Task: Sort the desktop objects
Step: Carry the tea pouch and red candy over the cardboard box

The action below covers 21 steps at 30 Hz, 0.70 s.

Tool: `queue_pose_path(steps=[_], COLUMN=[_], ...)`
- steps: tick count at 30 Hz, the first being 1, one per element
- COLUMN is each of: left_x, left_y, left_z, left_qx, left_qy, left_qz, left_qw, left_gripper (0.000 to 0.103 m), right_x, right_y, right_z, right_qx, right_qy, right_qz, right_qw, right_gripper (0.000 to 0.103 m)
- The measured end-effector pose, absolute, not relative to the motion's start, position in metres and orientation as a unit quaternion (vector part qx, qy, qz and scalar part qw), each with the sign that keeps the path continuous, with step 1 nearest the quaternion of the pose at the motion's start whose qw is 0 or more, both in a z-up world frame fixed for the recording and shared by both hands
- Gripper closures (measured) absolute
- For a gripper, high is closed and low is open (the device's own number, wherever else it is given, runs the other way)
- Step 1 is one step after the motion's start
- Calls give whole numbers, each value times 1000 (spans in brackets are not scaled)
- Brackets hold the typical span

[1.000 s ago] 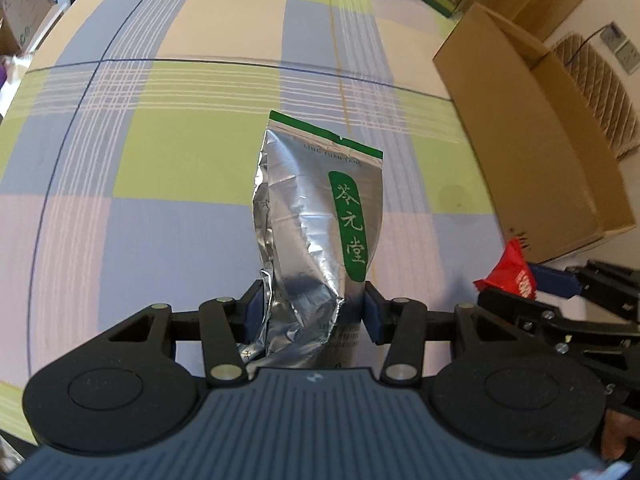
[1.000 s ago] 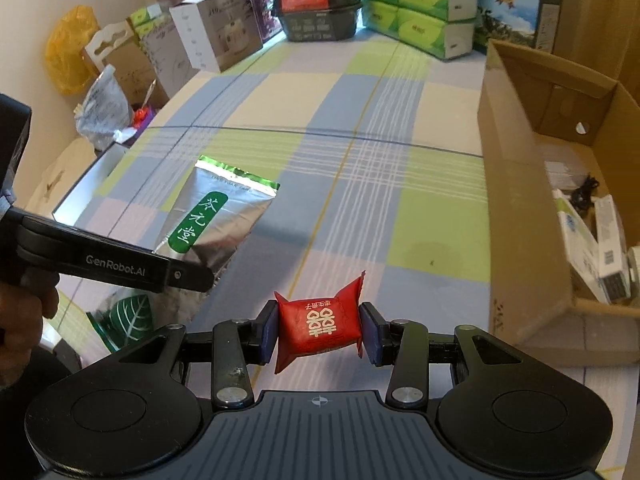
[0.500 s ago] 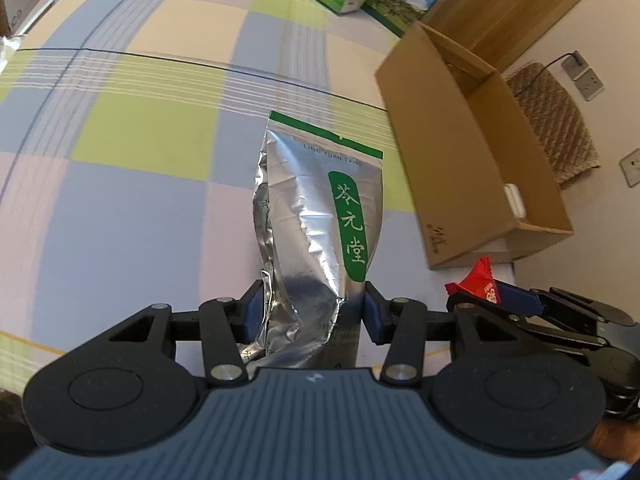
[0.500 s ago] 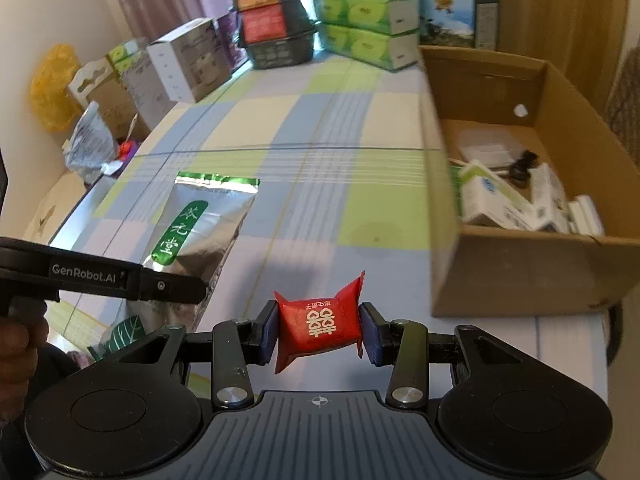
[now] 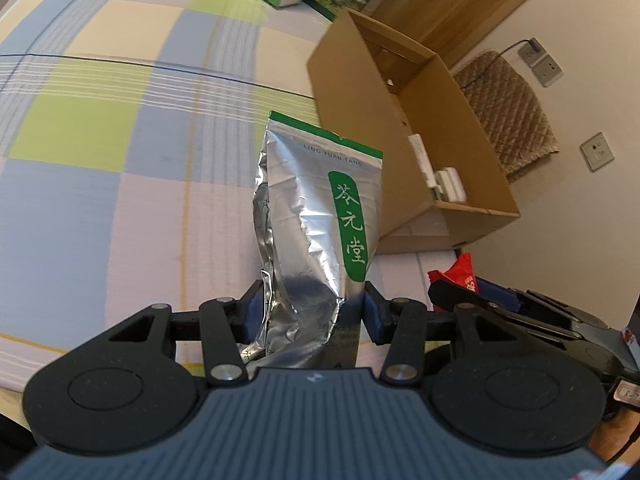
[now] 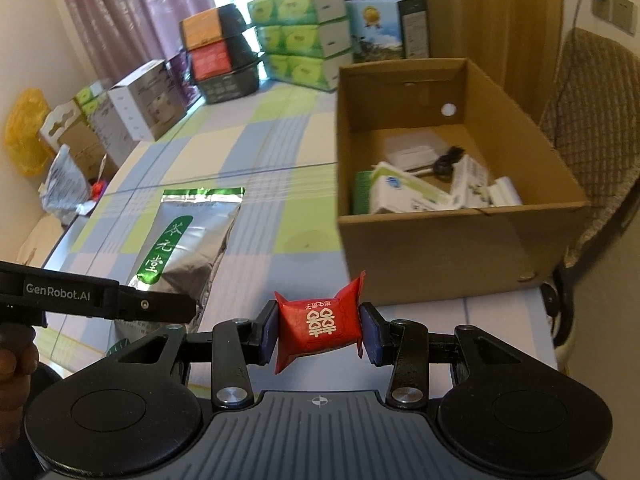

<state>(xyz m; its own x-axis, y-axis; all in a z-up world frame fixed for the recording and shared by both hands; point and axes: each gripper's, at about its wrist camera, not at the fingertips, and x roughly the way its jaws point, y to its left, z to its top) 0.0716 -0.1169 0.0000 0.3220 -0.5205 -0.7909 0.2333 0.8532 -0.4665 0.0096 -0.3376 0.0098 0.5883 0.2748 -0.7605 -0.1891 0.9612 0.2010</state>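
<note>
Currently both grippers are loaded and held above the checked tablecloth.

Left side: left gripper is clamped on the lower part of a silver foil pouch with a green label and green top strip. Both blue pads press into the crumpled foil. Pouch stands roughly upright between the fingers, top edge pointing away from the camera. In the right wrist view the same pouch shows at left, with the left gripper's black finger marked "GenRobot.AI" across its lower end and a hand at the frame edge.

Centre: right gripper is closed on a small red candy packet with white double-happiness print, pinched side to side between the blue pads, crimped ends sticking out above and below. From the left wrist view only a red corner of it shows, just right of the pouch.

Right side: open cardboard box sits on the table, ahead of and right of the candy, well apart from it. Inside: several white cartons, a green-edged pack, something small and black; details blurred. A quilted chair stands beyond the box.

Back of table: stacked green packs and other boxes.
</note>
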Motion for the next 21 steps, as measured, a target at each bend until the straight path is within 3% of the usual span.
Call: queue_pose_path(steps=[21], left_x=[64], left_y=[-183], left_z=[23], left_qx=[-130], left_qy=[520], left_qz=[-284], left_qw=[795], left_gripper=[60], right_x=[2], right_y=[-402], right_z=[33], right_qx=[82], right_qy=[397], right_qz=[79], right_qw=[910], right_gripper=[63])
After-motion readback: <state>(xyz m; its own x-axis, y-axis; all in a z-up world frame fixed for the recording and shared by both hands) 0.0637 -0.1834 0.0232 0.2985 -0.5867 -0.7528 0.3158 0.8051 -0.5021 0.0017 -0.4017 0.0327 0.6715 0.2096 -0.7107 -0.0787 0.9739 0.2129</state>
